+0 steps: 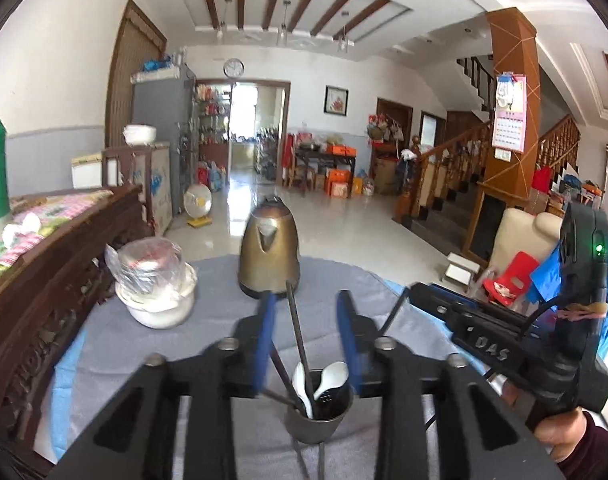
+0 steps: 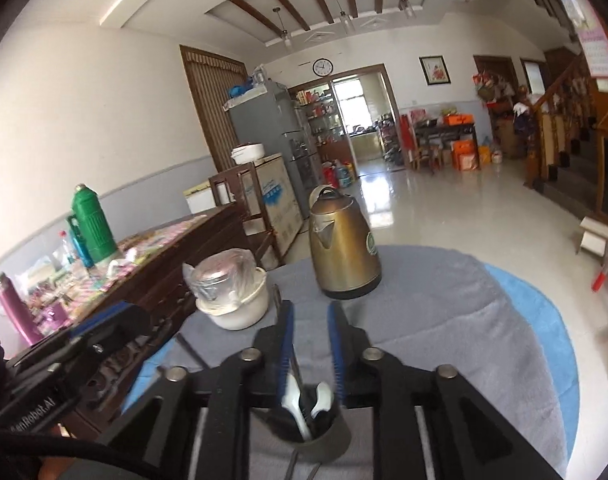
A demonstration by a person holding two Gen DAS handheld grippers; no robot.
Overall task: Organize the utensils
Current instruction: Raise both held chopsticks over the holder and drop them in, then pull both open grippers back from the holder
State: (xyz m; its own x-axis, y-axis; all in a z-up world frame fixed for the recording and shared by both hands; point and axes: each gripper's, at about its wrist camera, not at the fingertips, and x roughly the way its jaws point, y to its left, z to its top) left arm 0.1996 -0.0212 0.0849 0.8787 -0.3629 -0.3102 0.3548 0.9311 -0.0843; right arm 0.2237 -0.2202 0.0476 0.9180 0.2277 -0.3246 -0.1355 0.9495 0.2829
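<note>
Both my left tongs [image 1: 306,316] and right tongs [image 2: 310,332] stand released above the holder cup [image 1: 319,416]; I should drop chopsticks [image 1: 298,340] straight inside.

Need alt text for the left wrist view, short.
A dark utensil cup holding white spoons and dark chopsticks stands on a grey cloth, with the open left tool around the chopsticks but not touching them. Beyond stand a brass-coloured kettle and a white pot; the right tool enters from the right.
</note>
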